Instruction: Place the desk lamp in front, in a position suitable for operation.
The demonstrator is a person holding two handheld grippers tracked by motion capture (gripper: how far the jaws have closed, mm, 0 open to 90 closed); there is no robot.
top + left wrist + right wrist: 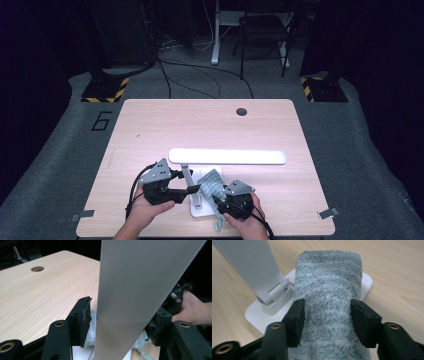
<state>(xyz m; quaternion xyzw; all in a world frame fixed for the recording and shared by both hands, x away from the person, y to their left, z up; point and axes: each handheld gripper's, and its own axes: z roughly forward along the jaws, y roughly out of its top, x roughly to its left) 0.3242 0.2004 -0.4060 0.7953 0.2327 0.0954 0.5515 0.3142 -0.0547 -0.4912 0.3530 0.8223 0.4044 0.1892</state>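
A white desk lamp stands near the table's front edge, with a long head [227,156], a slanted arm [187,175] and a flat base [202,211]. My left gripper [192,189] reaches in from the left, and its jaws press on the flat arm [135,290], one on each side. My right gripper [217,197] is shut on a folded grey-green fluffy cloth [328,290]. The cloth [212,184] lies across the base [262,317], just right of the arm's hinge [274,293].
The wooden table [150,130] has a round cable hole [241,111] at the back. Beyond it on the floor are a chair [262,30], cables and two stands with yellow-black feet [105,90]. The person's right hand [192,307] is close behind the lamp arm.
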